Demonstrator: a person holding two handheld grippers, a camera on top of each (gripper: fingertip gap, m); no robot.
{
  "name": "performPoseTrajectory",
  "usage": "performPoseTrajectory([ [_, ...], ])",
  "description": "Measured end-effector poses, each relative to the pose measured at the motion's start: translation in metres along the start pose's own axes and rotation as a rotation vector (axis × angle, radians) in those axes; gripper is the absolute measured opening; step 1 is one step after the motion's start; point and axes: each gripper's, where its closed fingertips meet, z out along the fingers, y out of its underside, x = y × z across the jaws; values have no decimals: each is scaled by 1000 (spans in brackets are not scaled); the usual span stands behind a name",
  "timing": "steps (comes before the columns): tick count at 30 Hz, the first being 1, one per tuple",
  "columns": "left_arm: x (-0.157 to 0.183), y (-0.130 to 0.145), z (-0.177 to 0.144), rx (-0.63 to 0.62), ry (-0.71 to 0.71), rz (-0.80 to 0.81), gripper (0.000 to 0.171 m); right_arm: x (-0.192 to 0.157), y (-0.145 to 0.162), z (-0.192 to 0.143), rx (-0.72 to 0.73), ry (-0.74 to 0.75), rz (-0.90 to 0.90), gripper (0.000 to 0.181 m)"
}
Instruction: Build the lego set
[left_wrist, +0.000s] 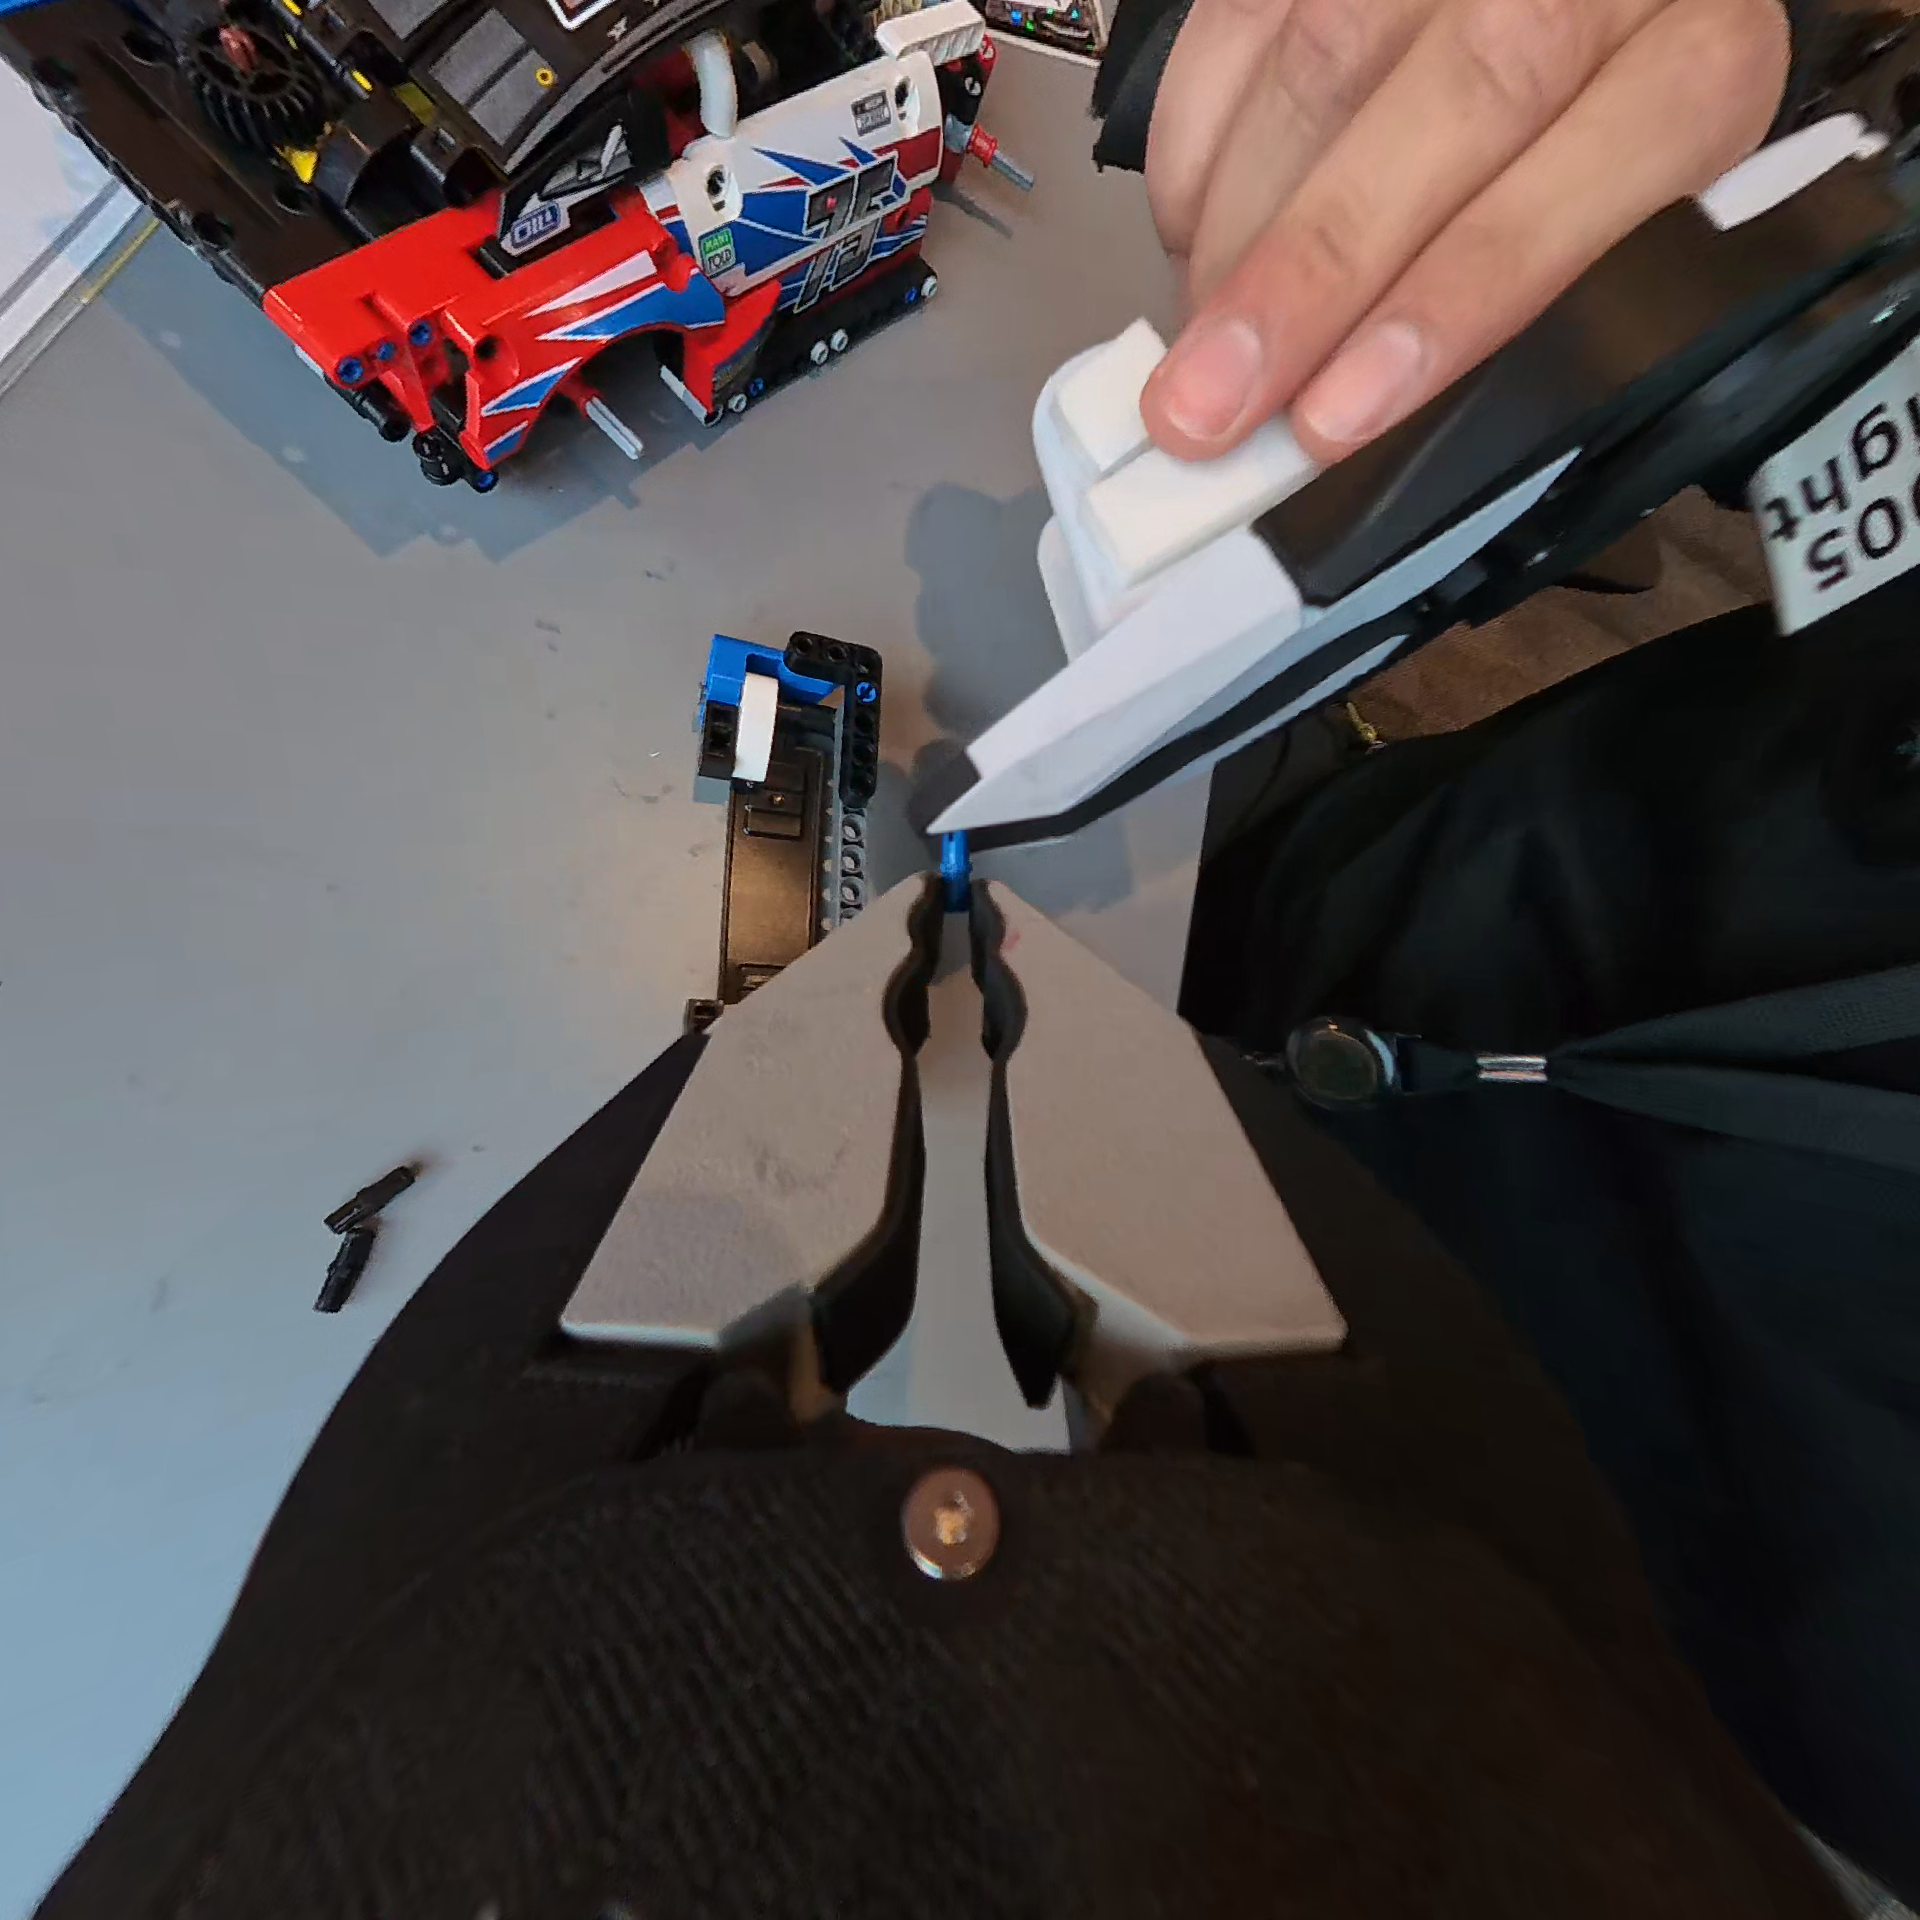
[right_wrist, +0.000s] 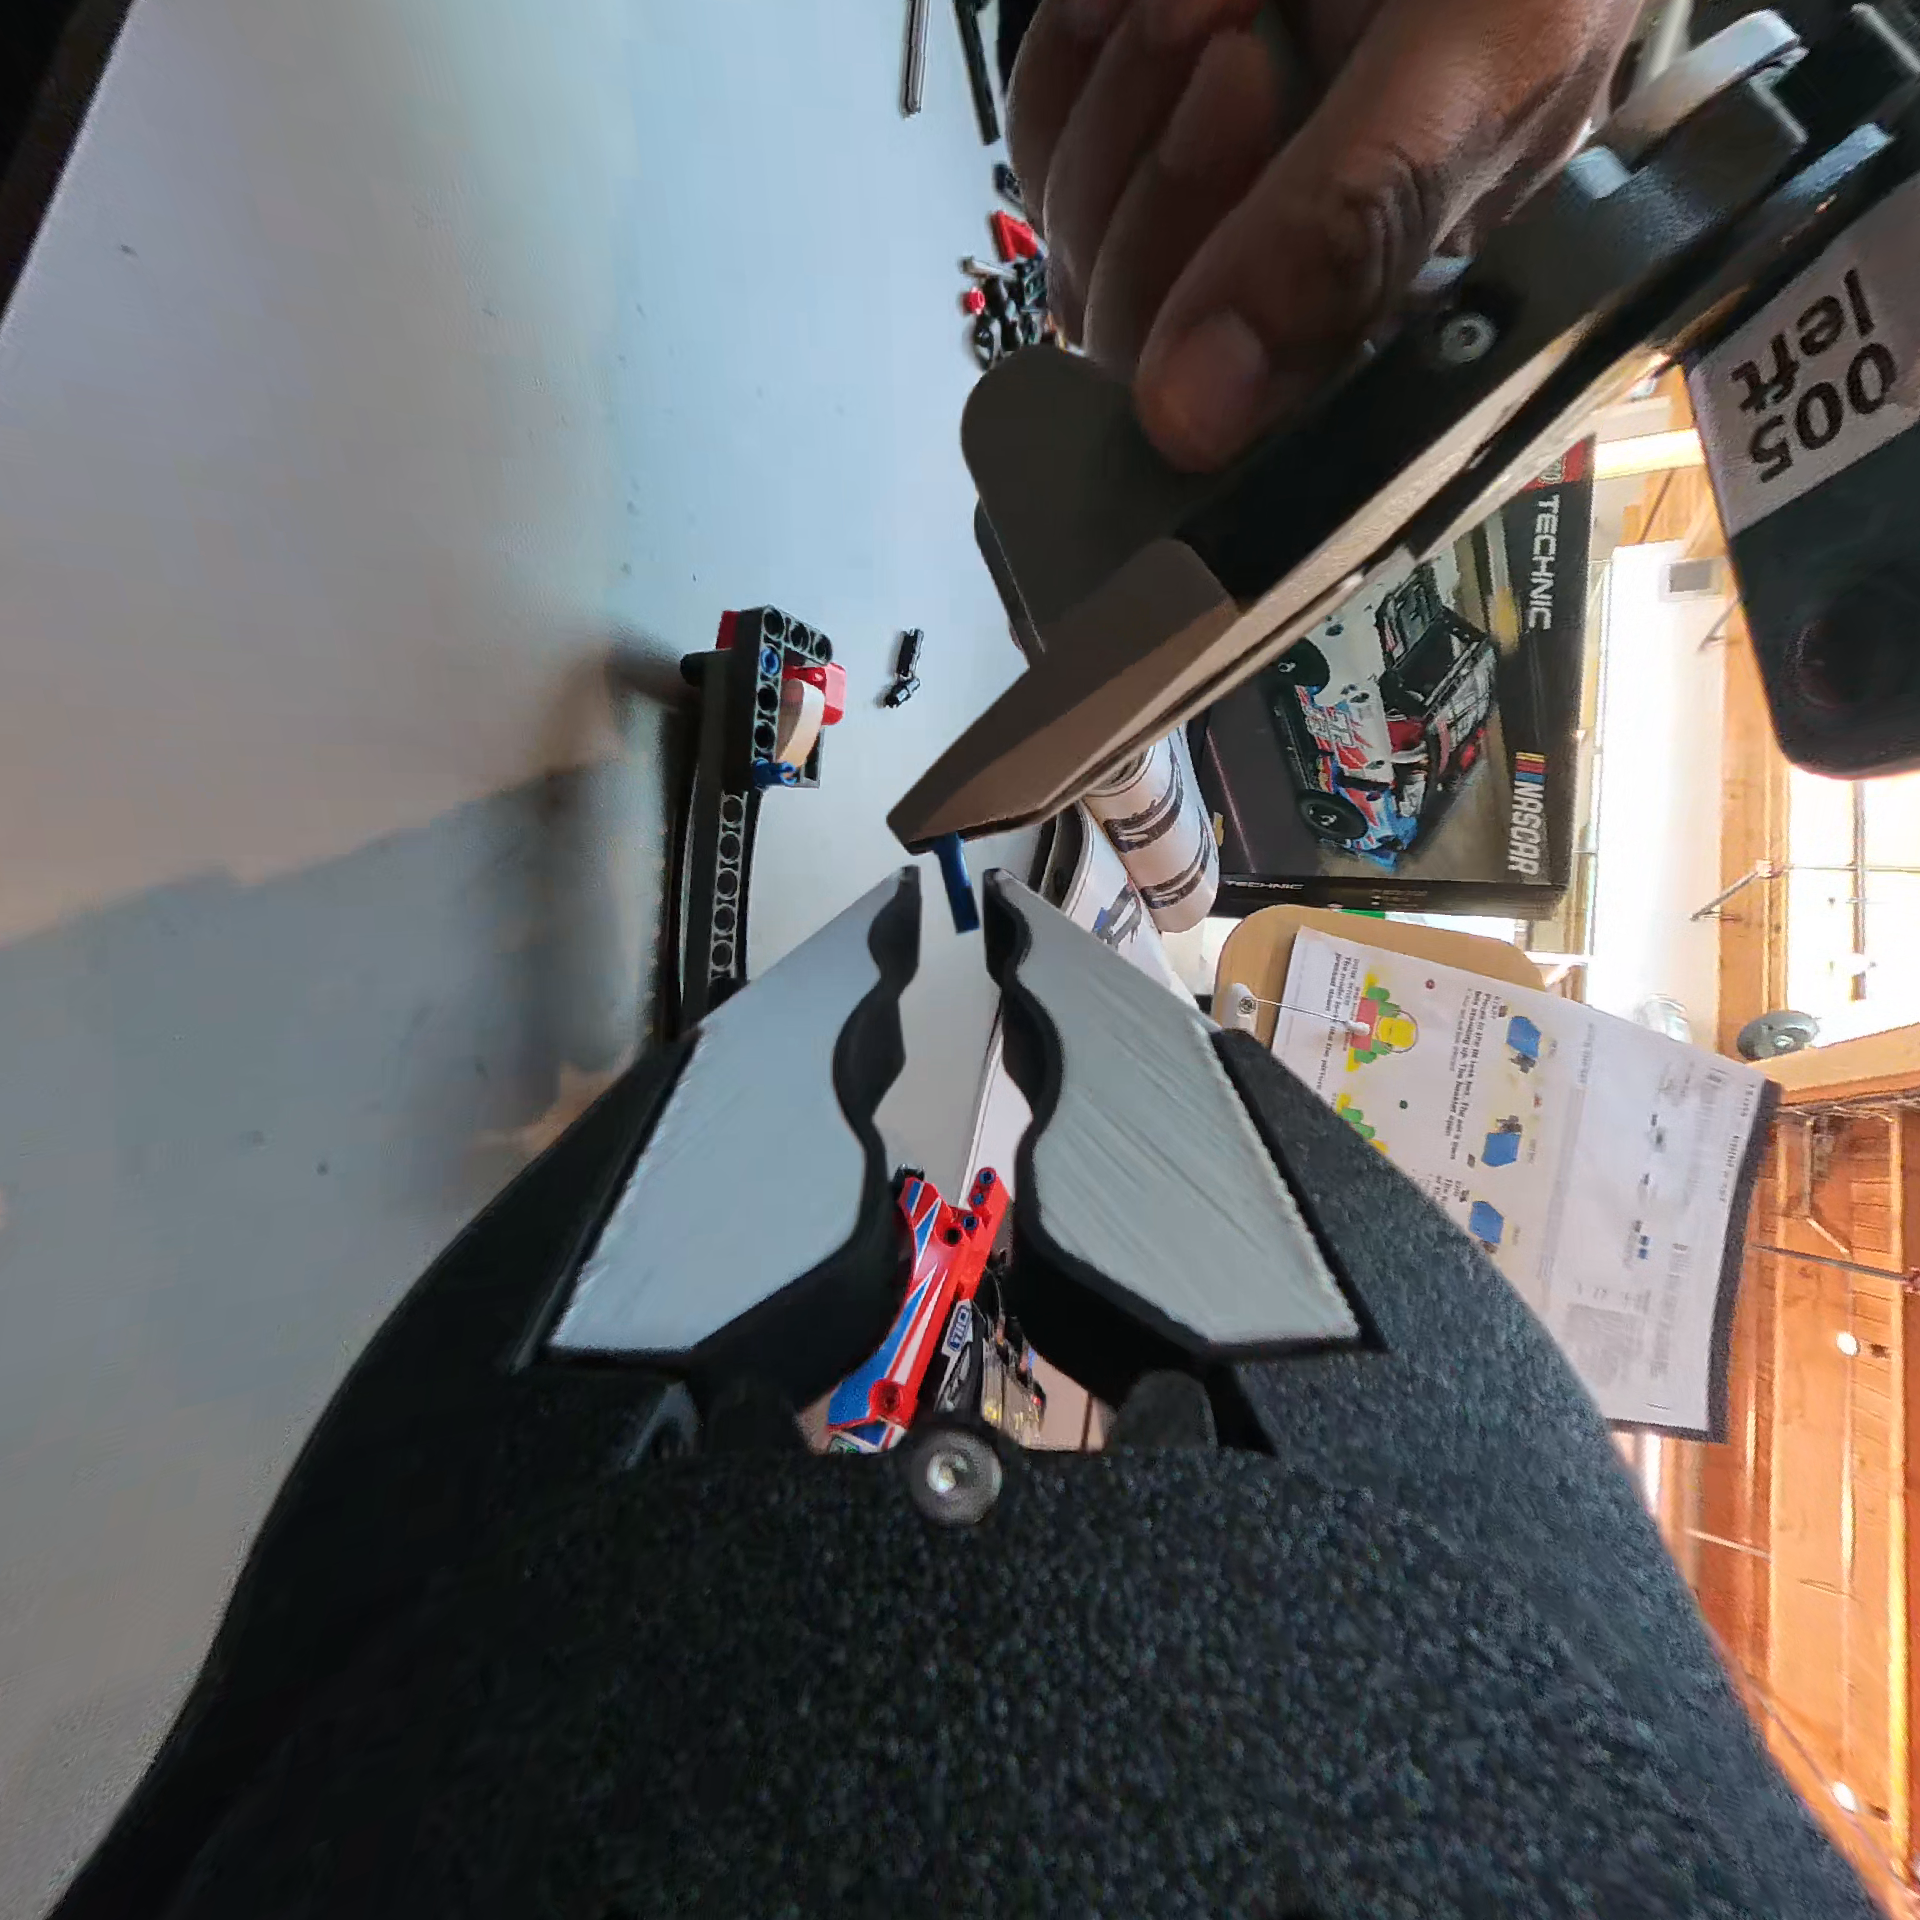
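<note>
My left gripper (left_wrist: 951, 902) is shut on a small blue pin (left_wrist: 954, 864), holding it by one end above the grey table. My right gripper (right_wrist: 953, 881) is open. Its fingertips stand on either side of the blue pin (right_wrist: 958, 883) with a gap on each side. In the left wrist view the right gripper (left_wrist: 948, 823) comes in from the upper right, and its tip meets the free end of the pin. In the right wrist view the left gripper (right_wrist: 914, 826) comes in the same way. A black beam sub-assembly (left_wrist: 800, 790) with blue and white parts lies just behind; it also shows in the right wrist view (right_wrist: 743, 790).
The red, white and blue race car model (left_wrist: 623, 260) stands at the back left of the grey table (left_wrist: 312, 831). Two loose black pins (left_wrist: 358, 1231) lie at the front left. The set's box (right_wrist: 1403, 707) and an instruction sheet (right_wrist: 1507, 1143) are off to one side, with more loose parts (right_wrist: 1003, 291) beyond. The tips of both grippers are at nearly the same place.
</note>
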Motion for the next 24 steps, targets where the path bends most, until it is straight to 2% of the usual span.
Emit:
performPoseTrajectory([
  [3, 2, -2, -2, 16, -5, 4, 2, 2, 0, 0, 0, 20, 6, 5],
  [6, 3, -8, -7, 62, -25, 24, 2, 8, 1, -2, 23, 29, 143, 5],
  [10, 2, -21, -18, 153, -100, 99, 3, 18, 7, -7, 76, 16, 412, 5],
  [12, -6, -27, -25, 189, -192, 138, 13, 23, 13, -10, 124, -13, 594, 5],
  [16, -21, -34, -41, 281, -390, 275, 12, 33, 17, -18, 320, -152, 1017, 4],
  [20, -31, -47, -51, 437, -639, 415, 24, 53, 12, -30, 607, -304, 1407, 4],
  [24, -16, -59, -44, 477, -816, 618, 29, 64, 9, -34, 796, -465, 1679, 5],
])
